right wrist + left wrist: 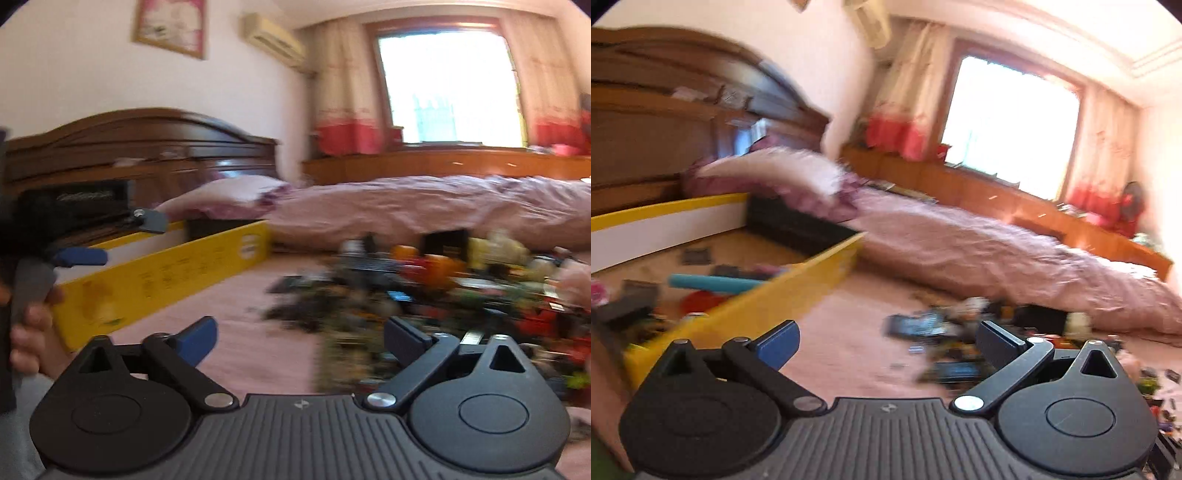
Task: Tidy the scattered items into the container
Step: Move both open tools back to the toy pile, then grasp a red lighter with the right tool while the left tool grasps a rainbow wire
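Yellow box (162, 280): left, on the bed, partly filled. Left gripper (886, 341): fingers wide, empty. Right gripper (301, 341): fingers wide, empty. Pile of small toys (424, 295): right, on the bedsheet; likely light, hard, loose; pinch single pieces across narrow sides.

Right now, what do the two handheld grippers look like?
Both match: a black ribbed body with two round discs, black link arms on silver pivots. The left gripper and right gripper each have one blue finger and one dark finger.
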Motion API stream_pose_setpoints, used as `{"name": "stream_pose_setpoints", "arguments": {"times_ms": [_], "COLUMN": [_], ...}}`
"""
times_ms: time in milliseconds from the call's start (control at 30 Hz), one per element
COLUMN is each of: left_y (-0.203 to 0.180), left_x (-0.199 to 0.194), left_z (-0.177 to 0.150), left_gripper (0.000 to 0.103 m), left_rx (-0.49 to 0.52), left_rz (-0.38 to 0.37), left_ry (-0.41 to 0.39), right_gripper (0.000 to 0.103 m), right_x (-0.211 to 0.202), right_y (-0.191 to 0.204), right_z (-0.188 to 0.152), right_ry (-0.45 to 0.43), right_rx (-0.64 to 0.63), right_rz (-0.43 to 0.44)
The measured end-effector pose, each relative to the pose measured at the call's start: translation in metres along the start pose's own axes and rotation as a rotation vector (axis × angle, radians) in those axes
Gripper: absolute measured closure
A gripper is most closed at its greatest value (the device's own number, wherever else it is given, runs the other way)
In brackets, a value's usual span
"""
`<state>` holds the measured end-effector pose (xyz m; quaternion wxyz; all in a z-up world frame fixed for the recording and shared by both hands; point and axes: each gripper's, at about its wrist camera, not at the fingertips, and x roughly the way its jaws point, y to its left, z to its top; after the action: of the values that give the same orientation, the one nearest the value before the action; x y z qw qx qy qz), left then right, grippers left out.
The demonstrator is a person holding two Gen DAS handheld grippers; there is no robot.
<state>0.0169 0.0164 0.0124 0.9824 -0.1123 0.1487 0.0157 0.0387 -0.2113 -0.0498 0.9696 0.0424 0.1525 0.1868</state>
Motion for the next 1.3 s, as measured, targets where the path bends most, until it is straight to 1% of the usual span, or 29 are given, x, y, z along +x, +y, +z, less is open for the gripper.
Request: {"name": "stream_pose_setpoints", "arguments": {"times_ms": [33,100,167,200,233,267,300,333,367,400,433,500,533,567,600,633,667,700,767,833,900,933,967,1033,1067,1100,1133,1200,1300], "left_y": [-0.013,-0.039,-0.065,-0.079,-0.091,-0.101,-0.109,-0.117,-0.124,-0.128,-0.137,-0.151,-0.156,-0.158,-0.156,-0.152,-0.148,-0.145,-0.138,-0.136,-0.127,-0.125,-0.124,-0.127,-0.128,-0.127,-0.124,-0.125,-0.131], "left_x": [0.001,0.012,0.029,0.037,0.042,0.045,0.045,0.045,0.046,0.047,0.045,0.042,0.038,0.037,0.038,0.04,0.041,0.041,0.048,0.057,0.067,0.07,0.072,0.079,0.081,0.077,0.066,0.061,0.059], "left_z": [-0.01,-0.038,-0.068,-0.082,-0.09,-0.095,-0.099,-0.099,-0.096,-0.09,-0.086,-0.081,-0.081,-0.083,-0.085,-0.088,-0.091,-0.094,-0.099,-0.101,-0.098,-0.097,-0.096,-0.096,-0.097,-0.096,-0.092,-0.094,-0.102], "left_gripper": [0.001,0.001,0.001,0.003,0.004,0.008,0.01,0.011,0.011,0.011,0.012,0.021,0.023,0.024,0.024,0.024,0.024,0.024,0.024,0.023,0.021,0.02,0.019,0.018,0.018,0.018,0.018,0.017,0.016], "left_rx": [0.006,0.023,0.049,0.071,0.091,0.107,0.111,0.102,0.095,0.102,0.119,0.163,0.179,0.189,0.189,0.187,0.19,0.201,0.215,0.209,0.188,0.18,0.176,0.173,0.17,0.164,0.161,0.176,0.246], "left_rz": [-0.041,-0.148,-0.223,-0.242,-0.255,-0.274,-0.298,-0.327,-0.359,-0.393,-0.418,-0.442,-0.45,-0.462,-0.469,-0.469,-0.461,-0.442,-0.397,-0.369,-0.36,-0.358,-0.355,-0.348,-0.344,-0.343,-0.347,-0.353,-0.342], "left_ry": [-0.01,0.019,0.092,0.122,0.142,0.154,0.145,0.115,0.076,0.041,0.005,-0.078,-0.104,-0.107,-0.1,-0.092,-0.081,-0.065,-0.041,-0.01,0.017,0.027,0.035,0.046,0.052,0.056,0.057,0.051,0.037], "right_gripper": [0.014,0.018,0.019,0.02,0.021,0.025,0.031,0.034,0.037,0.038,0.038,0.04,0.04,0.04,0.036,0.033,0.023,0.019,0.021,0.028,0.048,0.05,0.051,0.06,0.077,0.083,0.084,0.09,0.091], "right_x": [-0.007,-0.032,-0.056,-0.071,-0.085,-0.095,-0.102,-0.11,-0.114,-0.117,-0.117,-0.112,-0.106,-0.099,-0.092,-0.089,-0.085,-0.07,-0.043,-0.013,0.003,0.008,0.007,0.006,0.003,-0.001,-0.005,-0.023,-0.048], "right_y": [-0.015,-0.039,-0.064,-0.083,-0.105,-0.123,-0.144,-0.162,-0.175,-0.184,-0.188,-0.189,-0.192,-0.194,-0.196,-0.192,-0.19,-0.188,-0.192,-0.207,-0.231,-0.242,-0.246,-0.245,-0.245,-0.245,-0.245,-0.243,-0.237], "right_z": [0.001,0.012,0.021,0.02,0.018,0.015,0.013,0.013,0.012,0.009,0.004,-0.006,-0.009,-0.009,-0.008,-0.003,-0.001,0.002,0.008,0.012,0.001,-0.005,-0.008,-0.007,-0.007,-0.006,-0.005,0.002,0.015], "right_ry": [-0.014,-0.084,-0.165,-0.18,-0.181,-0.174,-0.157,-0.143,-0.142,-0.141,-0.129,-0.067,-0.038,-0.016,-0.009,-0.007,-0.008,-0.003,0.024,0.076,0.132,0.146,0.135,0.124,0.11,0.094,0.072,-0.008,-0.116], "right_rx": [0.002,-0.093,-0.203,-0.227,-0.217,-0.176,-0.093,0.014,0.072,0.099,0.09,0.04,0.048,0.076,0.104,0.114,0.112,0.101,0.109,0.226,0.471,0.575,0.617,0.595,0.581,0.581,0.588,0.58,0.525], "right_rz": [-0.002,-0.04,-0.121,-0.18,-0.244,-0.295,-0.342,-0.367,-0.36,-0.358,-0.377,-0.419,-0.417,-0.39,-0.342,-0.315,-0.307,-0.311,-0.344,-0.374,-0.396,-0.375,-0.363,-0.369,-0.362,-0.361,-0.361,-0.373,-0.399]}}
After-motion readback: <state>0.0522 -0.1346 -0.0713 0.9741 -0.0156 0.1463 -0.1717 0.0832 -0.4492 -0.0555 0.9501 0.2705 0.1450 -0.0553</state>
